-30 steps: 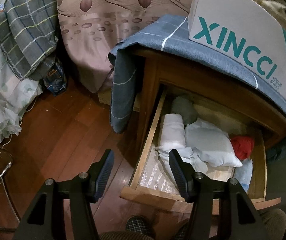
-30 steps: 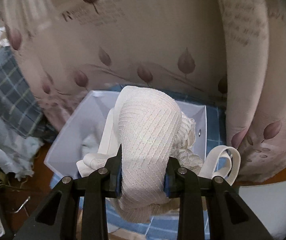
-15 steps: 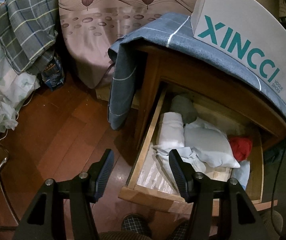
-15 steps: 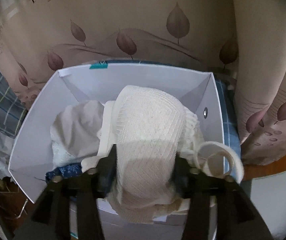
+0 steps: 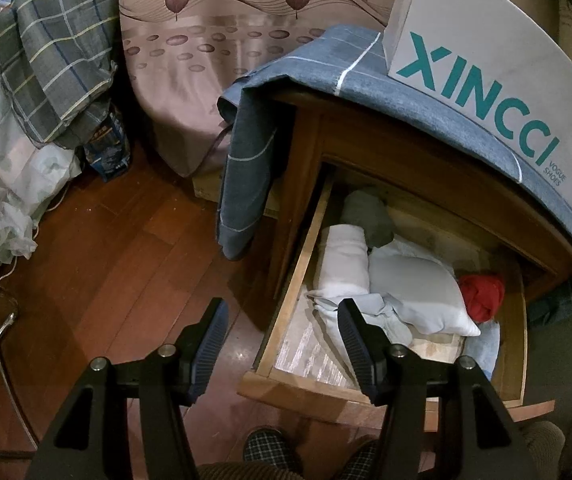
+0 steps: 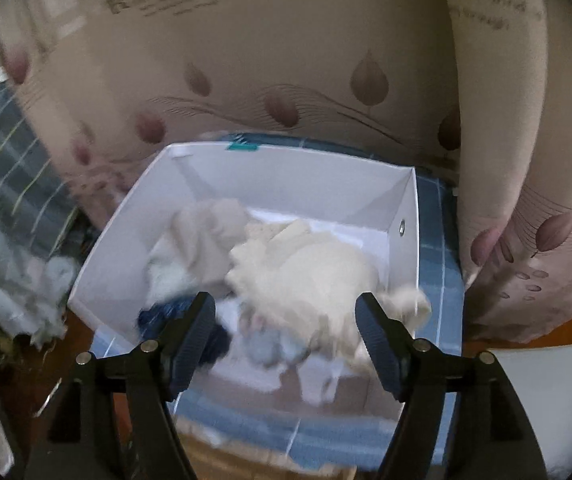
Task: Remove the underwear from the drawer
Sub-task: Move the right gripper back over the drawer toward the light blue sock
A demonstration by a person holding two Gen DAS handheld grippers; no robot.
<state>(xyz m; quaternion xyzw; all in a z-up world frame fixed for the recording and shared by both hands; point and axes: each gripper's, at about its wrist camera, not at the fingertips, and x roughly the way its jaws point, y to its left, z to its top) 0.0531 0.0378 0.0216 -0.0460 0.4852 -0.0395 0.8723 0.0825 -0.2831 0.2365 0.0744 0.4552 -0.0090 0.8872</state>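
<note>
The wooden drawer (image 5: 286,312) stands pulled out, holding rolled white, grey, pale blue and red underwear (image 5: 414,296). My left gripper (image 5: 282,324) hangs open above the drawer's near left corner with nothing between its fingers. In the right wrist view a cream lace undergarment (image 6: 310,276) lies in the white shoe box (image 6: 294,184) on other white and dark blue pieces. My right gripper (image 6: 286,320) is above the box's near side. Its jaws are opening and the pads stand clear of the cream garment, which lies beyond and below them.
The white box (image 5: 486,64) with teal lettering sits on a blue checked cloth (image 5: 246,168) draped over the nightstand. A leaf-print bedspread (image 5: 214,48), a plaid bundle (image 5: 54,48) and a wooden floor (image 5: 118,264) lie left. Slippered feet (image 5: 266,446) show at the bottom.
My right gripper held the cream garment over the box, then spread its fingers and let it drop into the box. The left gripper stayed put.
</note>
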